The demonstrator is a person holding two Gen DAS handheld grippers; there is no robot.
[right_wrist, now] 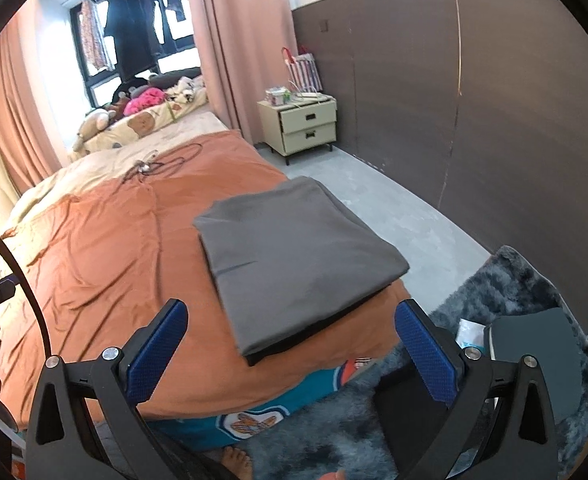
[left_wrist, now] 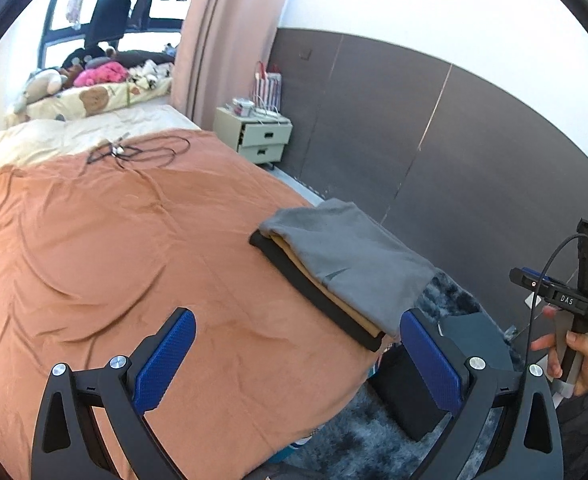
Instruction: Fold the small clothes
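Note:
A stack of folded clothes lies at the near right corner of the bed, on the orange bedspread (left_wrist: 114, 240). A grey garment (left_wrist: 346, 256) is on top, over a tan one and a black one (left_wrist: 318, 296). In the right wrist view the same grey garment (right_wrist: 298, 252) lies flat and square. My left gripper (left_wrist: 298, 344) is open above the bedspread, just left of the stack, nothing between its blue pads. My right gripper (right_wrist: 294, 344) is open too, hovering over the stack's near edge without touching it. The right gripper's handle (left_wrist: 574, 304) shows in a hand at the right.
A black cable (left_wrist: 134, 152) lies coiled far up the bed. Plush toys and pillows (left_wrist: 94, 80) sit at the head. A cream nightstand (right_wrist: 306, 124) stands by the dark wall. A shaggy grey rug (right_wrist: 514, 292) with a dark box (right_wrist: 534, 344) lies right of the bed.

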